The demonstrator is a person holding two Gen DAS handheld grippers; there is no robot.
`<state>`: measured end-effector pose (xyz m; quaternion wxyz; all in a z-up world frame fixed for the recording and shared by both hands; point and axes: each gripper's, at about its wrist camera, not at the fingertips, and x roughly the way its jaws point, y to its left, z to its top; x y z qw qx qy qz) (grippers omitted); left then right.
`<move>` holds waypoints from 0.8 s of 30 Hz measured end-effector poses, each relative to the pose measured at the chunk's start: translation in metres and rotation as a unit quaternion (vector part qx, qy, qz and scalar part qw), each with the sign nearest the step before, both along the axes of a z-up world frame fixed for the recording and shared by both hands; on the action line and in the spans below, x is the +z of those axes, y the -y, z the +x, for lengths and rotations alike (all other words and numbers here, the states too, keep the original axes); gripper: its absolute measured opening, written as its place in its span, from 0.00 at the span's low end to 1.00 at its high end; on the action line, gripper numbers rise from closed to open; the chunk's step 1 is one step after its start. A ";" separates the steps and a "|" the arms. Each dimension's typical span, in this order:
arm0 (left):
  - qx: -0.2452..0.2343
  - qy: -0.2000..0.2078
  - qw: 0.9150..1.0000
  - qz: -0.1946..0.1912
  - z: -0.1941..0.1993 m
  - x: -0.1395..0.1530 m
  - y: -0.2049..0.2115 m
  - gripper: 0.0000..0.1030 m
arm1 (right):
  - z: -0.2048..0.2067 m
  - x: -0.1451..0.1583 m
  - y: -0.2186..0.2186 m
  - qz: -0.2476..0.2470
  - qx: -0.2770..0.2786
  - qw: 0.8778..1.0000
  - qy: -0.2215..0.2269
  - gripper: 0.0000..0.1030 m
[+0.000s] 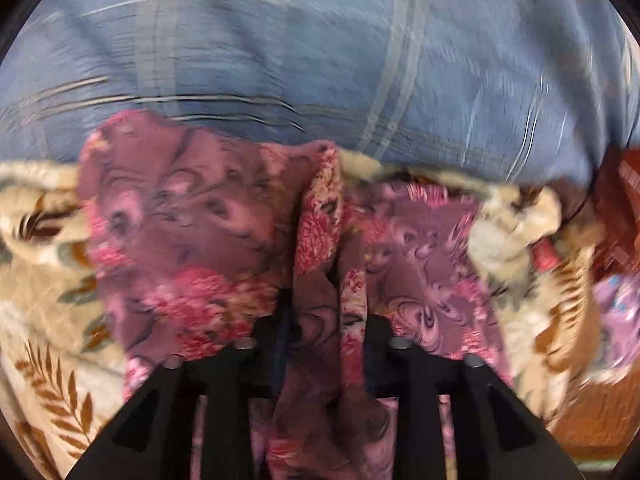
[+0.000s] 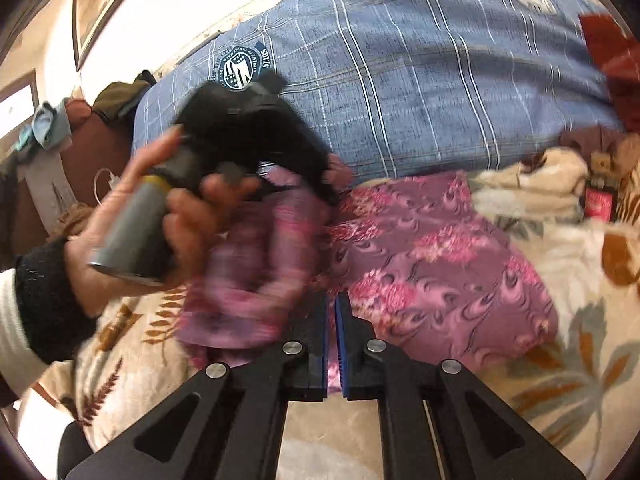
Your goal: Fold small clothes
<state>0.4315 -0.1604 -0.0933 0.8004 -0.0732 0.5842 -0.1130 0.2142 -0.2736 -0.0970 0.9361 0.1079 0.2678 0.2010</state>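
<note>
Right gripper sits low in the middle, its blue-padded jaws almost together with only a thin gap, and a bit of the purple floral cloth shows in that gap. The cloth's spread over a cream leaf-print blanket on the bed. Over on the left, the person's hand grips the grey handle of the left gripper, which is blurry and has a bunch of the same cloth hanging from its tip. A blue plaid pillow lies along the bed's far edge.

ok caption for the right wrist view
Left gripper lifts one side of the floral cloth on a bed.
</note>
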 end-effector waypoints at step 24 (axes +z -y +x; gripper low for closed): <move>-0.063 -0.005 0.964 0.258 0.039 -0.032 0.103 0.11 | 0.037 -0.038 -0.012 0.109 0.080 0.989 -0.062 0.11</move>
